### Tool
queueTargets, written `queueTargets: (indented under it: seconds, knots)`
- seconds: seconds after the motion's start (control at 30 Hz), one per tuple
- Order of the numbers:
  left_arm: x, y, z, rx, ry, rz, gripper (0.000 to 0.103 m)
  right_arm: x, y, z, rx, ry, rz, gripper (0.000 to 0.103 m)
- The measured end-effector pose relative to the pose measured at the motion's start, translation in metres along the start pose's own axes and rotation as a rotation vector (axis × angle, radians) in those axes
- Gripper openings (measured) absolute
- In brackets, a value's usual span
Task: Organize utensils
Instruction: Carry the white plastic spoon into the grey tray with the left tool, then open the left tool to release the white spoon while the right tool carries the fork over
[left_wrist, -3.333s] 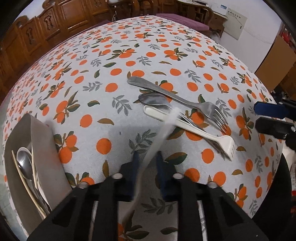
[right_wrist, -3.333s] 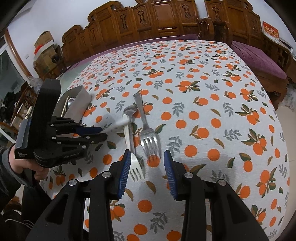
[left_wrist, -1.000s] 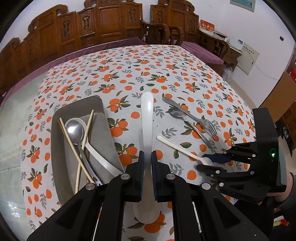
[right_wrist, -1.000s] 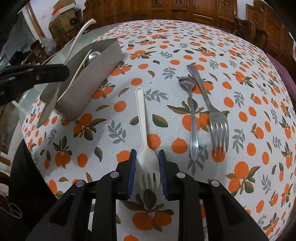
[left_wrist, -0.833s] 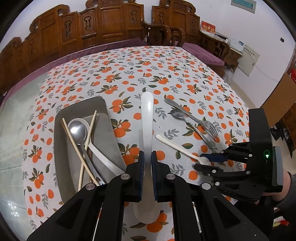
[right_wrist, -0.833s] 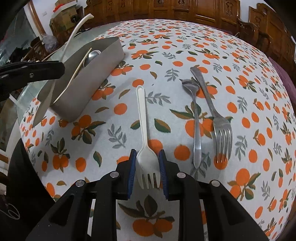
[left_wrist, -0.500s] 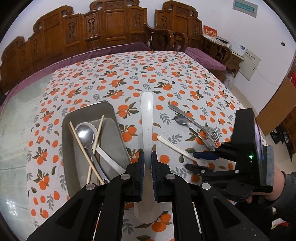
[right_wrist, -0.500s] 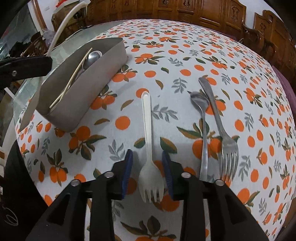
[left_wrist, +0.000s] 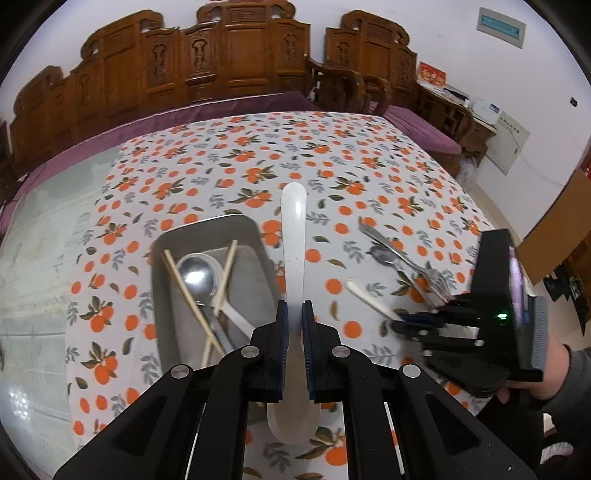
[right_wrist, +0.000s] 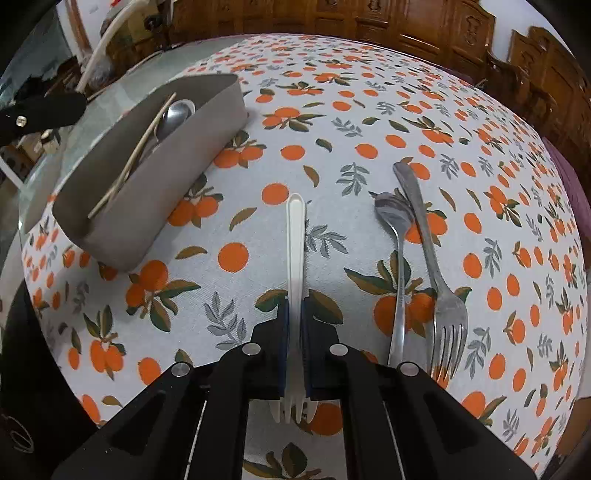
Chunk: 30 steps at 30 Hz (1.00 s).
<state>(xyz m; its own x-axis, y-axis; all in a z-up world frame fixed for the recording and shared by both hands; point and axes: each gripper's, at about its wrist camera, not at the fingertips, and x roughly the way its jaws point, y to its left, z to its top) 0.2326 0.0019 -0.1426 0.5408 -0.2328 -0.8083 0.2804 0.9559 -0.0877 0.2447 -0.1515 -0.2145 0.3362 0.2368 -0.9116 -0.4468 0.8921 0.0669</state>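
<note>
The left gripper (left_wrist: 293, 328) pinches a white plastic soup spoon with a speckled handle (left_wrist: 293, 236) at the handle's lower part, bowl hanging below the jaws and handle tip pointing away over the table. By its look the spoon is light, stiff and smooth, so it could swivel in a pinch this close to the bowl; a hold nearer the middle of the handle would probably steady it.

The right gripper (right_wrist: 294, 325) has just been closing, and its jaws are now pressed on the neck of a white plastic fork (right_wrist: 295, 251), tines toward the camera, handle lying flat on the cloth near the table's near edge. The fork looks thin, light and slightly flexible; gripping just above the tines, where it is widest, seems sound, though the long handle may droop or tilt when lifted.

Just right of it lie a steel teaspoon (right_wrist: 397, 251) and a steel dinner fork (right_wrist: 436, 266), side by side and touching, likely heavier and more slippery.

Toward the table's left edge stands a grey oblong metal tray (left_wrist: 258, 254) holding a steel spoon (left_wrist: 195, 275) and wooden chopsticks (left_wrist: 192, 295).

The orange-and-leaf printed tablecloth (left_wrist: 258, 155) gives a soft surface with some grip. Beyond the far edge stand carved wooden chairs (left_wrist: 229, 66) before a white wall (left_wrist: 461, 48).
</note>
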Motion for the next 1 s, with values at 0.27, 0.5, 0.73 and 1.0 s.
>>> queueTargets:
  seconds: [0.27, 0.5, 0.73, 1.0]
  knots:
    - [0.011, 0.032, 0.002, -0.044, 0.018, 0.03, 0.007, -0.027, 0.01, 0.009, 0.007, -0.063, 0.032, 0.008]
    - [0.031, 0.053, -0.003, -0.092, 0.059, 0.027, 0.007, -0.051, 0.023, 0.023, -0.005, -0.115, 0.059, 0.008]
    - [0.052, 0.065, -0.007, -0.123, 0.096, 0.036, 0.007, -0.068, 0.032, 0.031, -0.017, -0.15, 0.077, 0.008]
    - [0.049, 0.07, -0.012, -0.141, 0.1, 0.046, 0.01, -0.074, 0.041, 0.038, -0.027, -0.167, 0.087, 0.008]
